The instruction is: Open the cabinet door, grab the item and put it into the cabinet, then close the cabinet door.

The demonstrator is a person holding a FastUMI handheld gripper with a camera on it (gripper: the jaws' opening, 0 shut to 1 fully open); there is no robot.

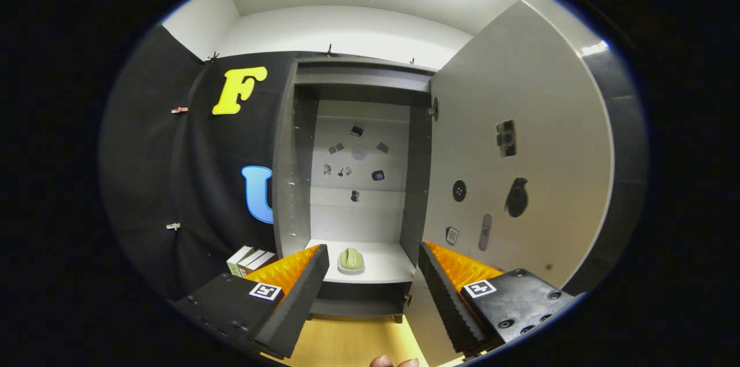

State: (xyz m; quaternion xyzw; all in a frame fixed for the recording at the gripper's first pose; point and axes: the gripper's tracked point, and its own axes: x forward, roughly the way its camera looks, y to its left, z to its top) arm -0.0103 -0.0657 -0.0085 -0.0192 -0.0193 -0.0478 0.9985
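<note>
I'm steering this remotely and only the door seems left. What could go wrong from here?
1. The gripper is open, fingers spread, and the door stands wide beside the right finger; a push that glances off may leave it ajar.
2. The green item lies near the front edge of the shelf, so a hard swing could jolt it.
3. The boxes left of the cabinet could get clipped.

Cabinet [358,182] stands against the booth wall, on the worktop [352,341]. Its door [520,147] is swung wide open to the right. A mouse [351,260] lies on the shelf [381,266] inside, toward the front edge. Small boxes [250,260] sit left of the cabinet. Gripper [370,274] spread wide, holding nothing; the mouse lies between and beyond its fingers.
</note>
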